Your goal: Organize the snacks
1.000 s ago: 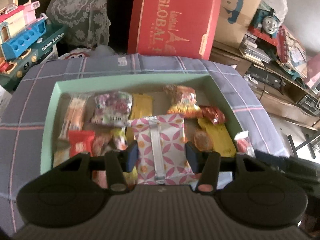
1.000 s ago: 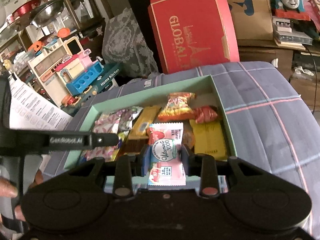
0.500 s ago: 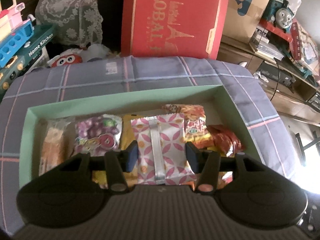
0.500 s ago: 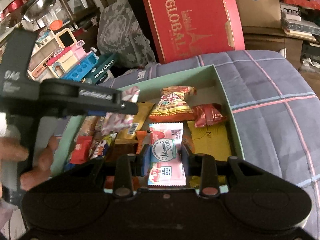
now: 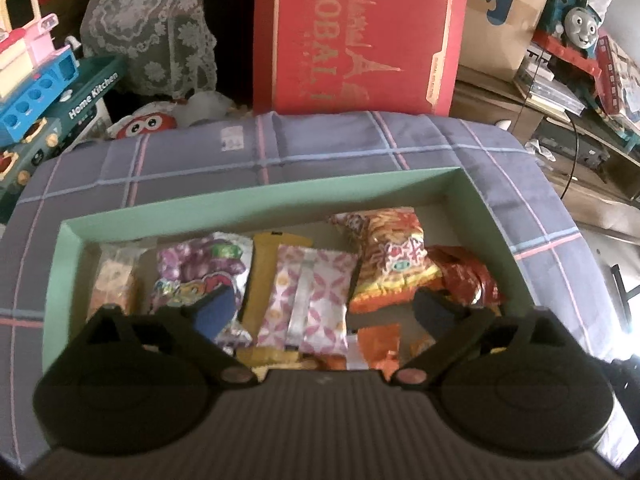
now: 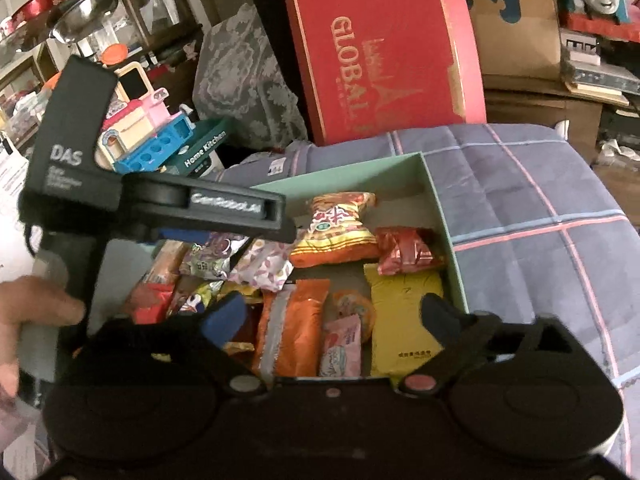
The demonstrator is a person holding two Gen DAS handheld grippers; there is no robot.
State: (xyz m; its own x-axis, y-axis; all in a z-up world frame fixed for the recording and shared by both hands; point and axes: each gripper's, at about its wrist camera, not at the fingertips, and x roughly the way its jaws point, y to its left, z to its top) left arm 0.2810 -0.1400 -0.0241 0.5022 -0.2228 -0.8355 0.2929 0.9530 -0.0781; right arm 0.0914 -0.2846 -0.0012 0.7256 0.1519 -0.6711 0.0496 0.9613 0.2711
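Over the near half of the mint-green box point(image 5: 256, 196), the left gripper point(image 5: 324, 306) hangs with its jaws spread wide and nothing between them. Just beyond its fingertips lies the pink-patterned packet point(image 5: 308, 300), flat on the other snacks in the middle of the box. To the left of that packet sits a purple grape-print bag point(image 5: 200, 268), and further left a pale orange wafer pack point(image 5: 116, 276) against the left wall. To the right lies an orange-and-yellow snack bag point(image 5: 388, 260), with a crinkled red foil pack point(image 5: 464, 276) beside it near the right wall.

The right gripper point(image 6: 332, 314) is likewise spread apart and empty, poised above the near right part of the box point(image 6: 440, 216). Below its gap lies a small pink sachet point(image 6: 342, 346), resting between a long orange packet point(image 6: 296, 328) on the left and a flat yellow packet point(image 6: 404, 316) on the right. In this view the left gripper point(image 6: 288, 232) reaches in from the left, held by the person's left hand point(image 6: 24, 320), its tip above the pink-patterned packet point(image 6: 264, 264).

The box rests on a grey-blue plaid cushion point(image 5: 360, 144). Behind it, at the far side, a red gift box point(image 5: 360, 32) stands upright.
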